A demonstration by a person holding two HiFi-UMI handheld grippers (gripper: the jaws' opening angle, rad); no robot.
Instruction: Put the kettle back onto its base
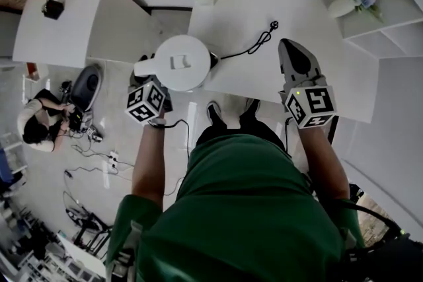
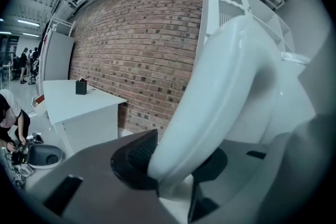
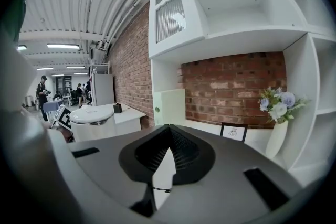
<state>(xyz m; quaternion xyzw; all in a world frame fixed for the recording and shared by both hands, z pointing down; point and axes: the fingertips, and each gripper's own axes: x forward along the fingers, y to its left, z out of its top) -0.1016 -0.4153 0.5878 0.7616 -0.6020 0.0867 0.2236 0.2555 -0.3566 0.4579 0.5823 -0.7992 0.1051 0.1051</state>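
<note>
Gripping the kettle (image 1: 180, 63) by its handle (image 2: 220, 92), pinched between the fingers of the left gripper (image 2: 178, 160). Right gripper (image 3: 167, 134) empty, with fingers pressed together, above the tabletop (image 1: 264, 82) toward its right edge. Holding the kettle at the near left corner, over the base (image 1: 213, 61), seen only as a dark sliver; cannot tell whether seated yet. Could land off-centre and tip over the near edge, being so close to it. Could also snag the cord (image 1: 248, 49) and drag the base.
</note>
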